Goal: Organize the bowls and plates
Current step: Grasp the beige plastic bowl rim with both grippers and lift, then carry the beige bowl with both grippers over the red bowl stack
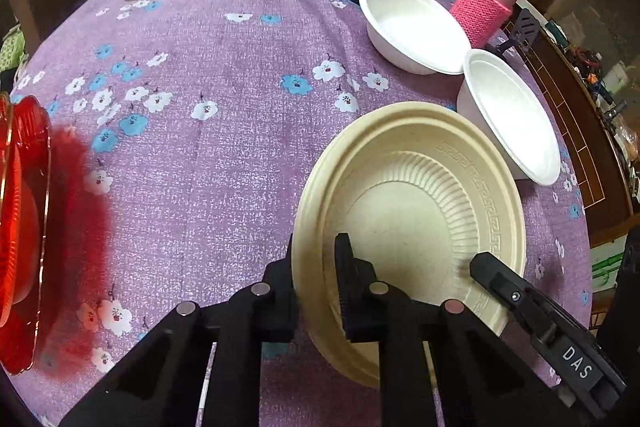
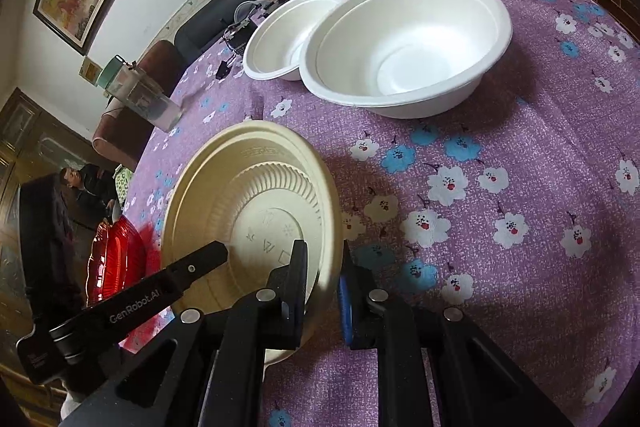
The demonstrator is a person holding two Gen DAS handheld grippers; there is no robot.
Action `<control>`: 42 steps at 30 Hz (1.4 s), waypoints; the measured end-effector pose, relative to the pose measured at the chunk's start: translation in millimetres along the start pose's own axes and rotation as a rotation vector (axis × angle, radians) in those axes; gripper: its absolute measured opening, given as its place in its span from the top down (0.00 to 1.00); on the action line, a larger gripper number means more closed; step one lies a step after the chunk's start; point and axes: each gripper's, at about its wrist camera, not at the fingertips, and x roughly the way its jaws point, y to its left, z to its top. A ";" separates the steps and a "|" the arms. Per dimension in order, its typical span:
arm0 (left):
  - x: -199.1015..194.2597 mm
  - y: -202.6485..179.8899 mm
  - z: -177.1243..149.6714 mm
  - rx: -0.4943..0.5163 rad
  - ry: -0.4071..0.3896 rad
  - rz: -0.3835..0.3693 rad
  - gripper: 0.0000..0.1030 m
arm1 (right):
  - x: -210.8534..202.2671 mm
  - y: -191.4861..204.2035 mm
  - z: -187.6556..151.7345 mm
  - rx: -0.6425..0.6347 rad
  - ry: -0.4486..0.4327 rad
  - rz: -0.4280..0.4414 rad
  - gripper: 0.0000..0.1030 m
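Together, both grippers grasp the cream plates (image 1: 412,211): left gripper (image 1: 316,279) clamped across the near-left rim, right gripper (image 2: 324,279) pinching the opposite rim. Two white bowls (image 2: 408,43) sit touching, farther back on the floral tablecloth (image 1: 224,147), nearer the right gripper.

Stacked plates (image 1: 416,211) sitting between both tongs, left gripper (image 1: 316,287) straddling the near rim, two touching bowls (image 1: 412,27) lying beyond, dish (image 1: 20,227) resting far left.
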 end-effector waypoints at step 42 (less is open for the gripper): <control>-162.3 206.8 -20.1 -0.313 -0.290 0.166 0.85 | 43.0 248.8 -29.4 -0.387 0.052 0.190 0.84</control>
